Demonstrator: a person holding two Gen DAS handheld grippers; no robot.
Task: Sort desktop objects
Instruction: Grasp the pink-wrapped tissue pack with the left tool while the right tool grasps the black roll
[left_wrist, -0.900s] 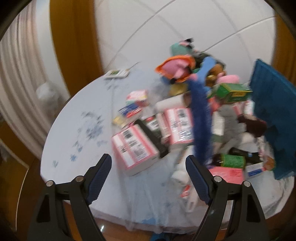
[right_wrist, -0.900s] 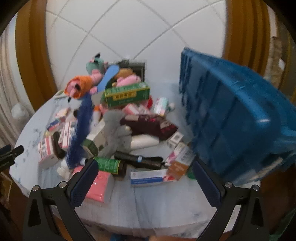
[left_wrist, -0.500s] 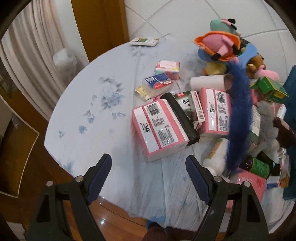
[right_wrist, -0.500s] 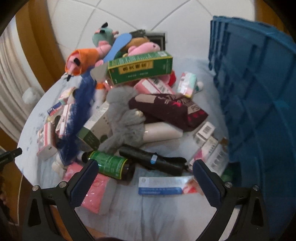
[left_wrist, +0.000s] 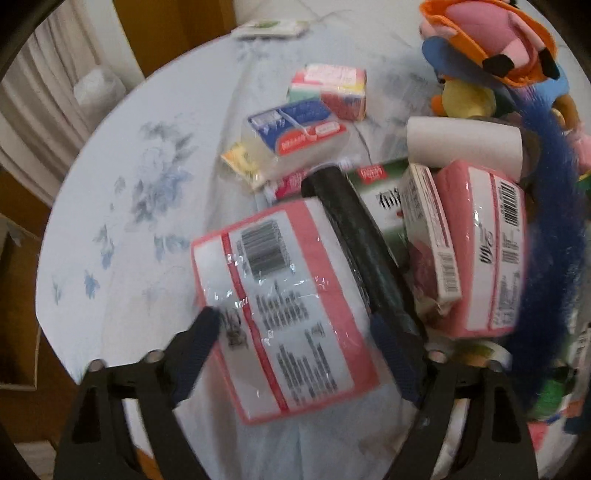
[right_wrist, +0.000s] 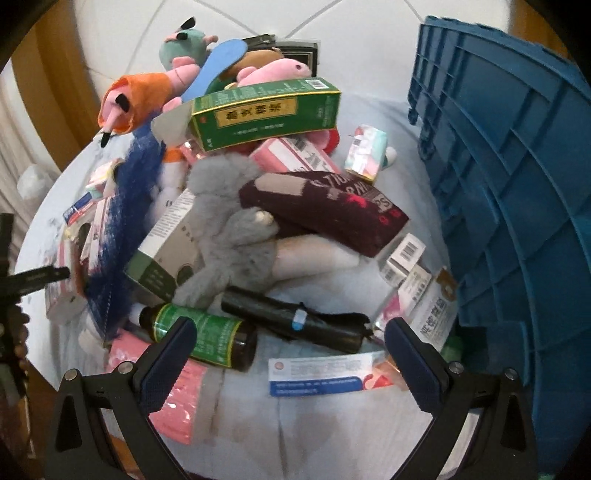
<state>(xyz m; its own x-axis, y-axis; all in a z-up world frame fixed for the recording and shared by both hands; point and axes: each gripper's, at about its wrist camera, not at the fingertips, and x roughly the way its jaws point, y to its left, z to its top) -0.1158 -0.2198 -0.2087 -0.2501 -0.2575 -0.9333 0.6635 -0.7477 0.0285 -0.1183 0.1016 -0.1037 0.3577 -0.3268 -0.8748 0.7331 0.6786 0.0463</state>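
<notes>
A round tabletop (left_wrist: 155, 206), draped in pale blue cloth printed with faint blue flowers, carries a heap of mixed goods. At its right edge stands a ribbed blue plastic crate (right_wrist: 509, 192), tipped on its side with the moulded grid of its wall facing the pile. A long, shaggy blue duster (left_wrist: 554, 236) runs down through the heap from the soft toys at the back. Nearest the left tongs (left_wrist: 295, 328) lies a pink tissue pack (left_wrist: 280, 295) in glossy film, its white label with barcode and small print facing up; its long axis runs from the far left toward the near right. The left tongs are spread, dark blue pads flanking the pack's near end, though blur hides whether they touch it. Along the pack's right side lies a black roll (left_wrist: 365, 243), then a second pink pack (left_wrist: 484, 243). In the right wrist view, a green carton (right_wrist: 266, 110) with a yellow panel of Chinese characters tops the pile above a grey plush toy (right_wrist: 229, 229) and a maroon knitted pouch (right_wrist: 325, 206). The right tongs (right_wrist: 288, 336) are spread wide and hold nothing, hanging over a brown bottle with a green label (right_wrist: 207, 336) and a black flashlight (right_wrist: 295, 321), both lying crosswise.
</notes>
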